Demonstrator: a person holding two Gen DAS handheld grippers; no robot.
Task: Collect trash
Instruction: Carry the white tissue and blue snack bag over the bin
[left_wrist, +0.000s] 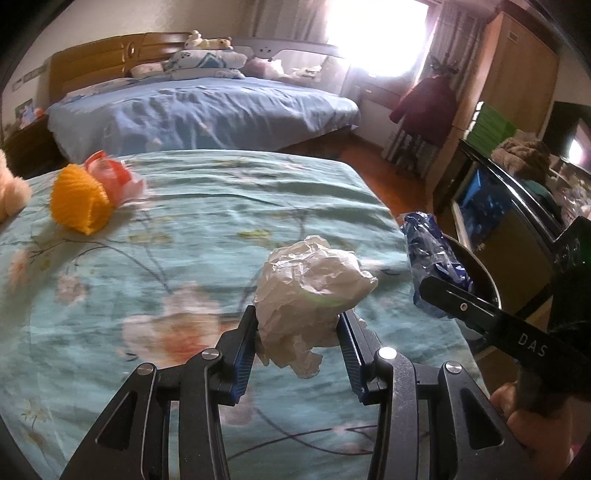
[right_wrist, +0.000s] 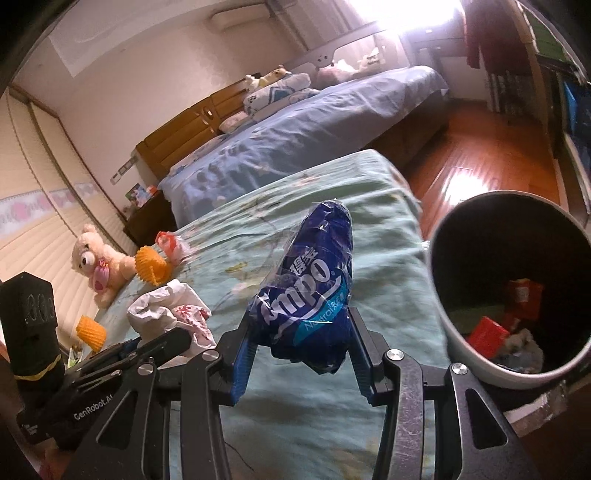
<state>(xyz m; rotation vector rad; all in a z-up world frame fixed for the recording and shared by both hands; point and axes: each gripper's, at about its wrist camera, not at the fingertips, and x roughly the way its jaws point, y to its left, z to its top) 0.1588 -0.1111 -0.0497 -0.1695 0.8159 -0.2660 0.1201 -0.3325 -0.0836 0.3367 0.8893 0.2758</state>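
Observation:
My left gripper (left_wrist: 297, 325) is shut on a crumpled white paper wad (left_wrist: 310, 291), held above the teal floral bedspread (left_wrist: 177, 236). My right gripper (right_wrist: 299, 332) is shut on a blue plastic tissue wrapper (right_wrist: 314, 280), which also shows at the right of the left wrist view as the blue wrapper (left_wrist: 428, 258). A round grey trash bin (right_wrist: 443, 310) stands just right of the bed edge, with red packets and scraps inside. The left gripper with its paper wad (right_wrist: 166, 306) appears at the lower left of the right wrist view.
An orange foam fruit net (left_wrist: 79, 199) and a red-and-white wrapper (left_wrist: 114, 177) lie at the far left of the bedspread. A second orange net (right_wrist: 90, 330) and a plush bear (right_wrist: 99, 262) sit near the wall. A blue bed (left_wrist: 207, 114) and wooden floor (right_wrist: 476, 166) lie beyond.

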